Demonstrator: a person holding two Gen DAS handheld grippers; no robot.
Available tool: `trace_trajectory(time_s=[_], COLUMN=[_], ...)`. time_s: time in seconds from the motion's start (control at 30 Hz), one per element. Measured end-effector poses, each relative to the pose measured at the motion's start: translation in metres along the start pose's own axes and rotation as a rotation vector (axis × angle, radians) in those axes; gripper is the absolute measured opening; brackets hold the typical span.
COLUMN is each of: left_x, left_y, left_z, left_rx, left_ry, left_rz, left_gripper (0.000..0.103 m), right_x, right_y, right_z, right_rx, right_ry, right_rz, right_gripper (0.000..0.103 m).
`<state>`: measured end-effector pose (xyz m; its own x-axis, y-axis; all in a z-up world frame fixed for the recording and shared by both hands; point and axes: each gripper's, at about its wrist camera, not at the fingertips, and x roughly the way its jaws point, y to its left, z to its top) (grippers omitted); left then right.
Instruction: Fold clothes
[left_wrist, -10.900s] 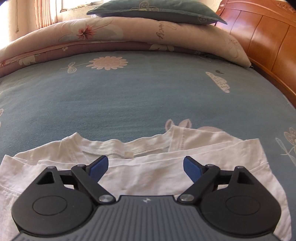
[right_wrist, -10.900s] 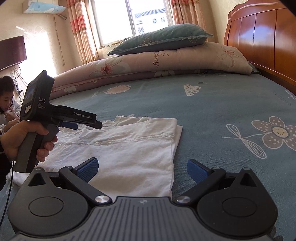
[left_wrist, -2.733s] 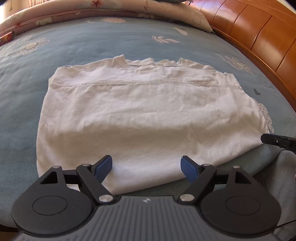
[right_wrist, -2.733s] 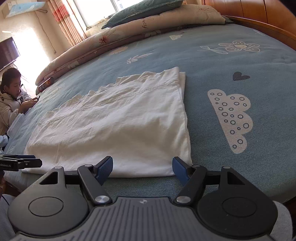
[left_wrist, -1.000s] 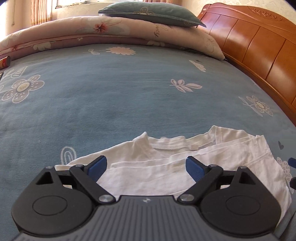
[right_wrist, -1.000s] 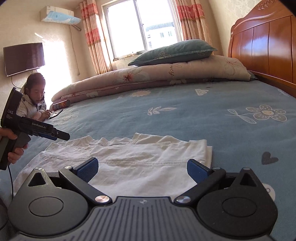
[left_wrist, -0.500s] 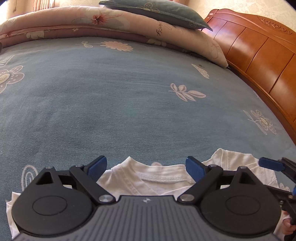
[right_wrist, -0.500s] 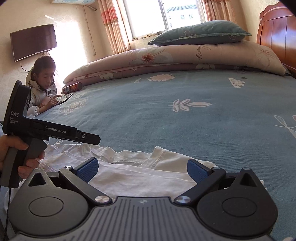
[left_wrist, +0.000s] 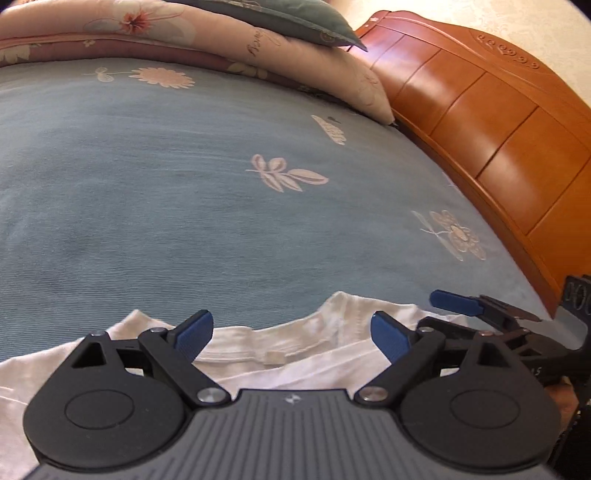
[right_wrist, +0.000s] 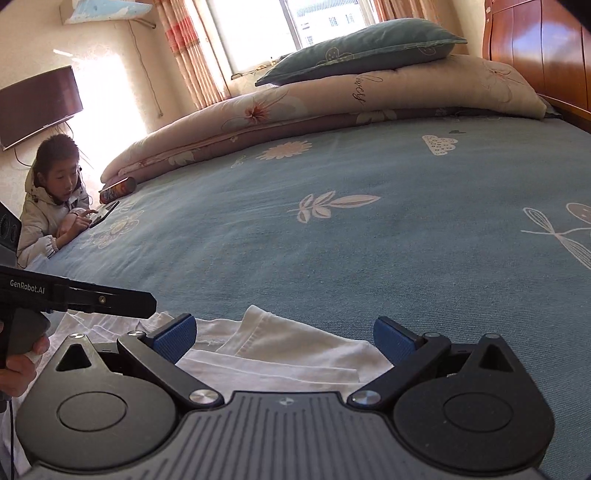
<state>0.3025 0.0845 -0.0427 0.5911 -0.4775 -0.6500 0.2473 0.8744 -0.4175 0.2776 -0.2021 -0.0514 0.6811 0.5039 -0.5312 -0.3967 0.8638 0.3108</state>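
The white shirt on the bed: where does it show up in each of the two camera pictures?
Left wrist view: the white shirt lies along the bottom edge, its neckline between the open left tongs.
Right wrist view: the shirt sits bottom centre, between the open right tongs.
Shared landmark: the leaf print on the blue bedspread.

White garment (left_wrist: 295, 354); blue-grey bedsheet (left_wrist: 166, 192) printed with pale pink flowers and leaves; pink floral quilt (right_wrist: 332, 99); dark teal pillow (right_wrist: 362, 48) with pale motifs; orange-brown wooden headboard (left_wrist: 491, 129); black grippers with blue finger pads (left_wrist: 194, 330); striped pink curtains (right_wrist: 184, 48).
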Motion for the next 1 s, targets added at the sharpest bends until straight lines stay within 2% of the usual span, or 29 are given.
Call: trace_trajectory(time_s=[0.1,0.2,0.33,0.4,0.5,0.73,1.0], left_x=[0.012,0.033,0.062,0.069,0.067,0.017,-0.078], left_y=[-0.019,-0.026,-0.015,-0.006,-0.009,-0.045,-0.079], left_z=[0.001,0.002,0.001,0.001,0.011,0.016,-0.007], left_rx=[-0.05,-0.081,-0.14,-0.187,-0.223,-0.115,-0.04], left_ry=[0.024,0.038,0.093,0.067,0.057,0.021,0.002], left_rz=[-0.122,-0.144,-0.106,-0.118,-0.068,0.006,0.148], left_gripper=[0.093,0.093,0.093,0.093,0.093,0.093,0.093], right_x=[-0.009,-0.005,-0.002,-0.002,0.001,-0.011,-0.044], right_y=[0.003,0.008,0.014,0.013,0.009,0.02,0.052], right_z=[0.003,-0.002,-0.01,-0.013,-0.014,-0.01,-0.005], right_rx=[-0.044,-0.072,-0.155,-0.156,-0.127,-0.121,-0.142], right_ry=[0.03,0.08,0.143,0.156,0.177,0.172,0.121], right_rz=[0.05,0.054,0.004,-0.008,-0.016,-0.029,0.005], right_gripper=[0.103,0.103,0.103,0.103,0.103,0.103,0.103])
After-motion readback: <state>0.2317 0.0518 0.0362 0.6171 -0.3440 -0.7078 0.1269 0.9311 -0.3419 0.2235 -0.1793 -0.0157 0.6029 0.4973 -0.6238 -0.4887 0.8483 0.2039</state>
